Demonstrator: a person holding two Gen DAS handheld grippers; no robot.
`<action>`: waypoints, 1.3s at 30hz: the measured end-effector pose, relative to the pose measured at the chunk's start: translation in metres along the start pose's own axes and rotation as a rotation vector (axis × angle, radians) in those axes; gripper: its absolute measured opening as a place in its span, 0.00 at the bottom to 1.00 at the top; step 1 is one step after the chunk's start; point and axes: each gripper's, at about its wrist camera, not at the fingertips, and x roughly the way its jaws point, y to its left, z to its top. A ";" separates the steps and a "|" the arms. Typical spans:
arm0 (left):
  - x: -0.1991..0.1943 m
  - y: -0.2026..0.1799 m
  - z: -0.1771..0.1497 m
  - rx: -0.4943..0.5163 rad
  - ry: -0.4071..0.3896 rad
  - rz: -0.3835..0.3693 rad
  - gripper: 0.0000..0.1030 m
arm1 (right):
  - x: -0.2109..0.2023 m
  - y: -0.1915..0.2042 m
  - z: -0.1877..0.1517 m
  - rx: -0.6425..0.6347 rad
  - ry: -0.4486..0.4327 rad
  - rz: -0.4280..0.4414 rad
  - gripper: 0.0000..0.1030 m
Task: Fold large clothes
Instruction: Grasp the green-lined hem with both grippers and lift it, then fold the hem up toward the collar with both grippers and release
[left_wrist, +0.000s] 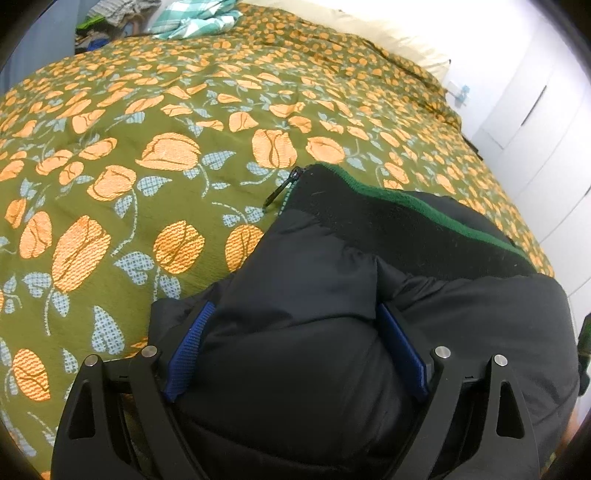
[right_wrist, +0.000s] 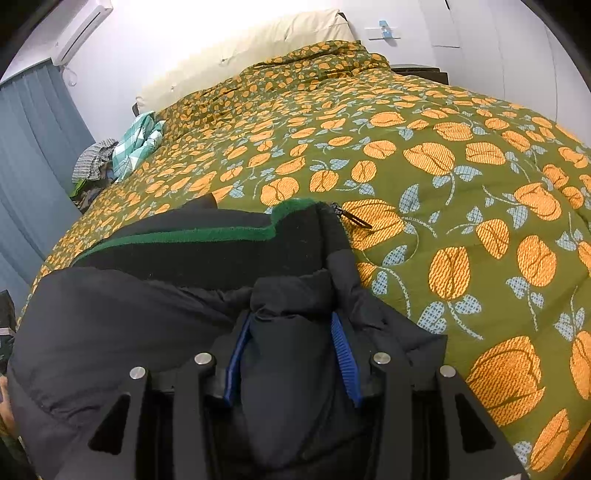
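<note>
- Left wrist view: the left gripper (left_wrist: 295, 343) has its blue fingers (left_wrist: 188, 350) spread wide, and a thick bulge of the black jacket (left_wrist: 295, 369) fills the whole gap between them, with cloth touching both inner faces.
- Jacket cloth puckers inward just past the far finger tip, so the wide-set fingers look clamped on the padded bulk rather than standing free of it.
- Ahead of these fingers lies the jacket's black fleece collar with a green edge (left_wrist: 424, 206), and a zipper pull (left_wrist: 280, 190) hangs off its near-left corner onto the bedspread (left_wrist: 147, 129).
- Right wrist view: the right gripper (right_wrist: 291, 354) has its fingers (right_wrist: 345, 362) about half open, pinching a narrower fold of the same black jacket (right_wrist: 110, 314); the cloth bunches up in a ridge just beyond the tips.
- Beyond these fingers the green collar edge (right_wrist: 221, 230) runs to the left, and the zipper pull (right_wrist: 356, 219) rests on the bedspread (right_wrist: 461, 166) just ahead and to the right.
- Both views show the jacket lying on the near edge of the bed, on the green bedspread with orange flowers.
- Far ahead of the fingers, at the head of the bed, sits a cream pillow (right_wrist: 258, 40); a teal checked cloth (right_wrist: 138, 144) is crumpled at the bed's far left side.
</note>
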 end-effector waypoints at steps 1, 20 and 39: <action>0.000 -0.001 0.003 0.002 0.013 0.004 0.87 | -0.002 0.000 0.001 0.003 0.003 0.003 0.42; -0.104 0.029 -0.046 -0.028 0.044 0.053 0.87 | -0.111 0.016 -0.053 0.039 0.101 0.080 0.52; 0.008 -0.190 0.016 0.252 0.213 -0.049 0.93 | -0.186 0.071 -0.102 -0.098 -0.024 0.174 0.53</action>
